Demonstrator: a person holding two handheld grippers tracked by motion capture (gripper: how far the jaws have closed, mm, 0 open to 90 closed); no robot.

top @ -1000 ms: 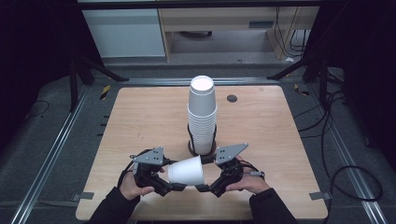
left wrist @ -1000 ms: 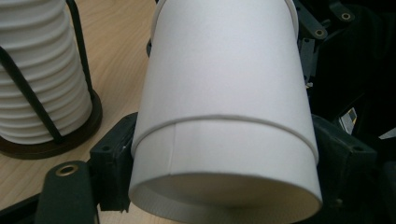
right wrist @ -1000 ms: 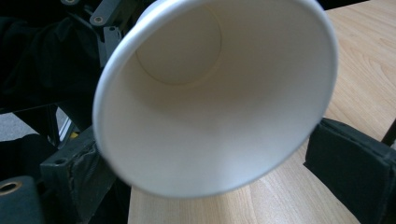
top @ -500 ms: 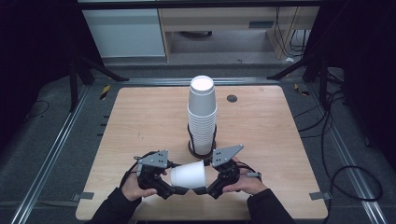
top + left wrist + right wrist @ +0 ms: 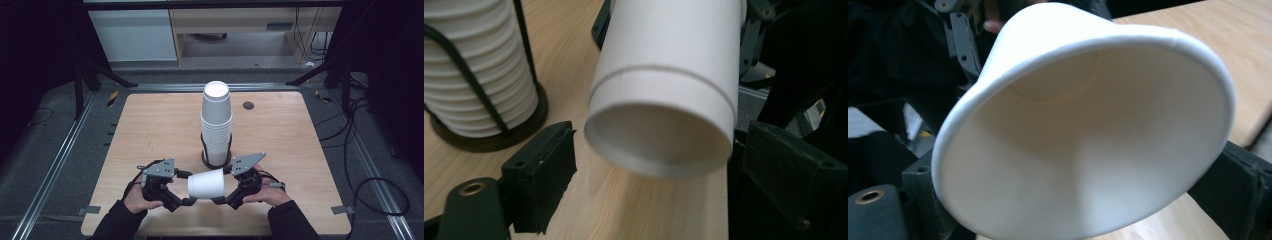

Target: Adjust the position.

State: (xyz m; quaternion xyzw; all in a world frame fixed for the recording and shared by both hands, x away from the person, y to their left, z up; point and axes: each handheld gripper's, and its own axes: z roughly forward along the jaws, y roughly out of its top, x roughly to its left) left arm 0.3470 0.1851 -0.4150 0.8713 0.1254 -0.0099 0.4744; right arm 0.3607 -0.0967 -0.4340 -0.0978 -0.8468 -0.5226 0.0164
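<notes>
On the desk [image 5: 150, 130], a stack of cups [image 5: 216, 125] stands in its holder at 12 o'clock. At 6, 1 paper cup [image 5: 206, 184] lies sideways: right tool [image 5: 223, 199] grips its rim, while left tool [image 5: 186, 201], jaws just opened wide, flanks its base untouching.

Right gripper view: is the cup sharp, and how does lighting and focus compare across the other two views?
Right gripper view: the white cup sits very close, its rim soft, the inside evenly lit without glare. Left gripper view: the cup's base is fairly crisp, casting a faint shadow on the table. High view: sharp tabletop, dark surroundings.
</notes>
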